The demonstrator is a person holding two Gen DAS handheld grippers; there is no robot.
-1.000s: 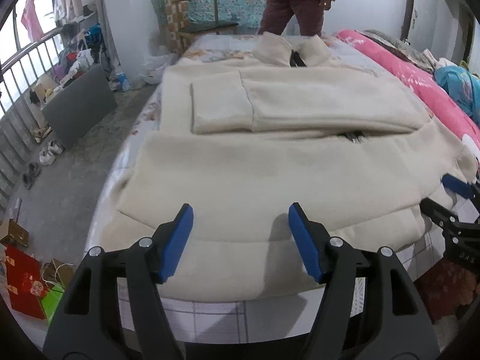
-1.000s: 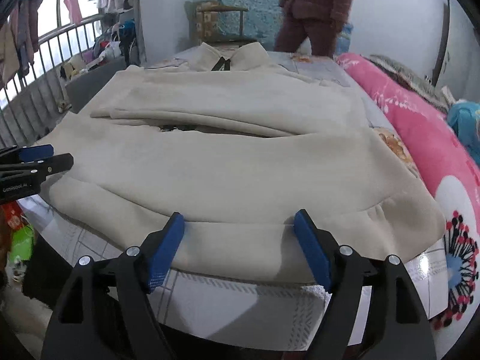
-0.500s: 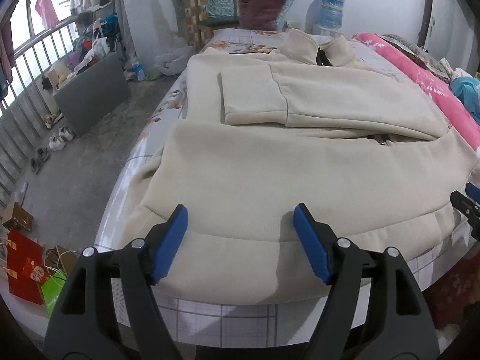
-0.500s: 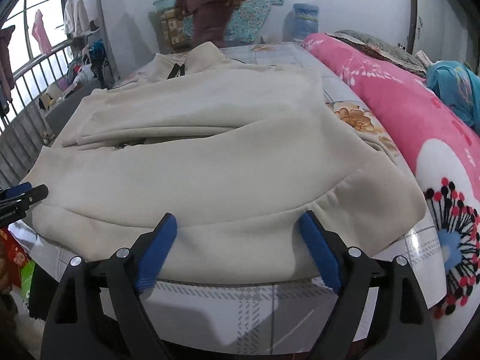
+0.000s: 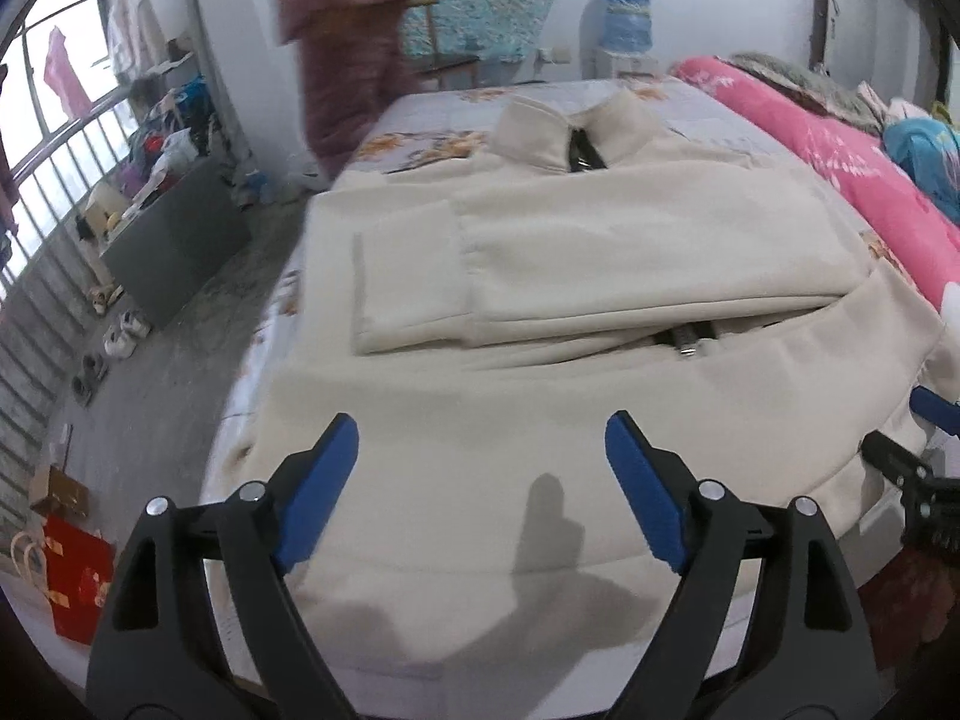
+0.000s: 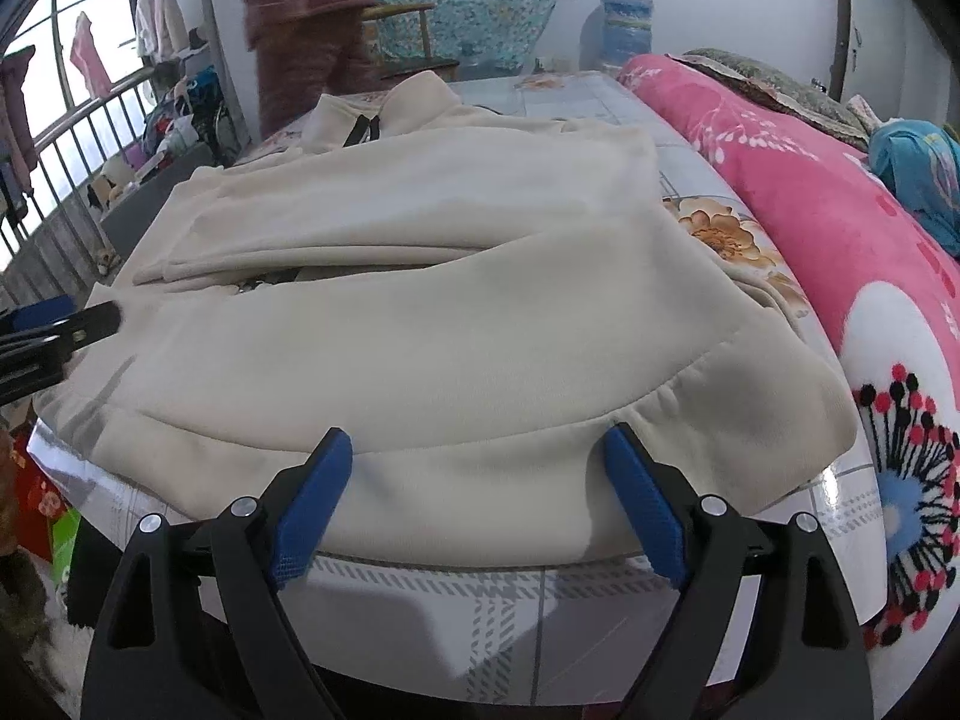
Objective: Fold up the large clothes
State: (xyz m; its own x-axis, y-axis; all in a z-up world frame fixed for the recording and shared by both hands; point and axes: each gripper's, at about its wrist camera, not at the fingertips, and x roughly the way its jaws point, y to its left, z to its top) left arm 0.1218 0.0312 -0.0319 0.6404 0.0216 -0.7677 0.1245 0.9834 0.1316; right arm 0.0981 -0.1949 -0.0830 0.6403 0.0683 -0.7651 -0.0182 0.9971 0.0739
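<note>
A large cream fleece jacket (image 5: 540,384) lies flat on the bed, collar at the far end, both sleeves folded across the chest, a zipper pull (image 5: 687,341) showing at the middle. It also fills the right wrist view (image 6: 420,312). My left gripper (image 5: 480,456) is open and empty, hovering over the hem near the left corner. My right gripper (image 6: 474,462) is open and empty, at the hem's near edge toward the right corner. Each gripper's tip shows in the other's view, the right one (image 5: 918,444) and the left one (image 6: 66,324).
The bed (image 6: 540,594) has a checked sheet. A rolled pink quilt (image 6: 840,222) lies along its right side. A person in maroon (image 5: 348,42) stands past the far left corner. Floor clutter, shoes and red bags (image 5: 72,576) lie left of the bed, by a railing.
Both grippers have moved forward and lower over the jacket's hem, staying open. The person in maroon has walked to the left at the far end.
</note>
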